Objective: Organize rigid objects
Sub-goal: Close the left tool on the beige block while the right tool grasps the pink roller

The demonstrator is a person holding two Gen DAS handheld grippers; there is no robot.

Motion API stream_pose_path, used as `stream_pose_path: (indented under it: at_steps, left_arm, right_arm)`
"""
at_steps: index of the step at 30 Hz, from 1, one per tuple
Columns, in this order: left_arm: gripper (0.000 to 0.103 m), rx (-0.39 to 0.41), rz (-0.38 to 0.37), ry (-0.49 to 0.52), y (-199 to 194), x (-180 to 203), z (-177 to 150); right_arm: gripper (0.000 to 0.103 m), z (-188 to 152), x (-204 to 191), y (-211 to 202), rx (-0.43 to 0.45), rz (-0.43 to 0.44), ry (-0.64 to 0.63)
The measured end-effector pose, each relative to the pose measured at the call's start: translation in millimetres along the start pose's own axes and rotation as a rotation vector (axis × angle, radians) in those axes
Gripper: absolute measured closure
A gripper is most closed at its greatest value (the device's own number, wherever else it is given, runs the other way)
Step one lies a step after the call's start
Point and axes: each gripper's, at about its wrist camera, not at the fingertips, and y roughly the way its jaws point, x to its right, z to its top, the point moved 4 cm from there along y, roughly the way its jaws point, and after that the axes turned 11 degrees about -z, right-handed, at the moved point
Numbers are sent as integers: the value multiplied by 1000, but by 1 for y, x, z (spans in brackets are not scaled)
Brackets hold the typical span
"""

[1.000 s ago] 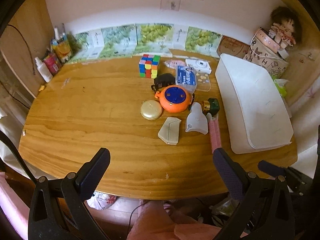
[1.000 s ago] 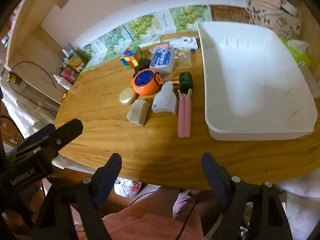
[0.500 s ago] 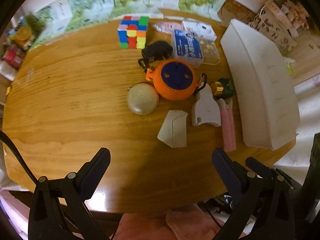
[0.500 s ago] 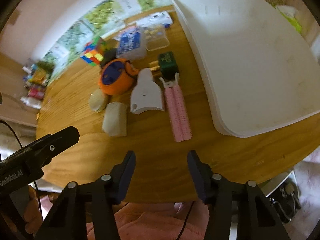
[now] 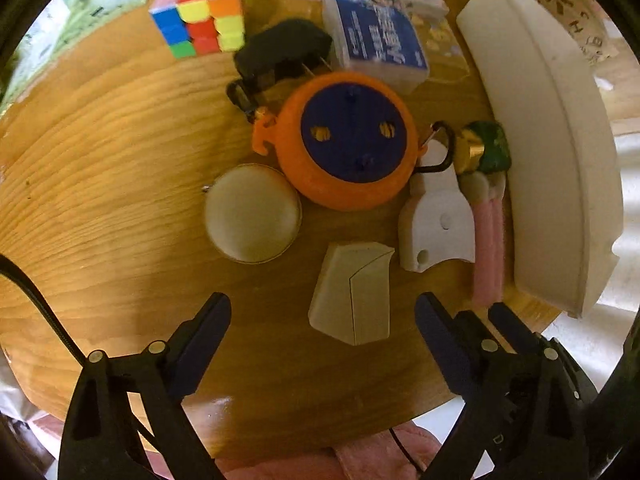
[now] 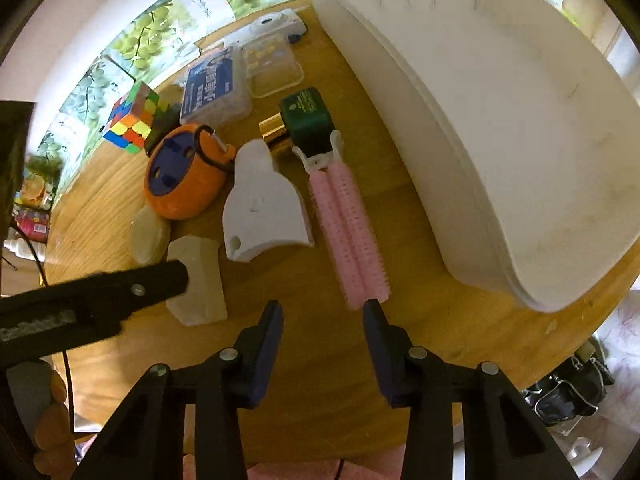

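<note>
My left gripper [image 5: 323,320] points down at the wooden table, its jaws closing, with the near end of a beige wedge-shaped block [image 5: 352,292] between the fingers and a gap on both sides. My right gripper [image 6: 322,316] hangs just short of a pink hair-roller clip [image 6: 348,224]. Its jaws are closing with nothing between them, and the roller's near end sits by the right fingertip [image 6: 372,316]. In the right wrist view a left finger [image 6: 120,288] crosses the beige block [image 6: 200,280].
Behind the block lie a round cream compact [image 5: 252,212], an orange-and-blue round case [image 5: 348,144], a white plastic piece [image 5: 436,220] and a green bottle [image 5: 484,148]. Farther back are a colour cube [image 5: 200,12], black plug [image 5: 280,56] and blue-labelled box [image 5: 380,40]. A white bin [image 6: 500,120] stands right.
Both grippers have dropped toward the table and tipped downward, so the objects look much larger. The right jaws have narrowed a lot, the left jaws a little.
</note>
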Motion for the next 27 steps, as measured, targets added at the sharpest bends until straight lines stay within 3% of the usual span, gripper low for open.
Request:
stream_pose_path:
  at_steps: [11, 14, 27]
  left_arm:
    - [39, -83, -29, -3, 8, 2, -3]
    - [51, -97, -43, -18, 19, 2, -8]
    - [52, -112, -63, -52, 33, -10, 13]
  right_arm:
    - [61, 0, 1, -2, 13, -70, 37]
    - [61, 1, 1, -1, 18, -90, 39]
    - [61, 16, -9, 11, 75, -100, 28]
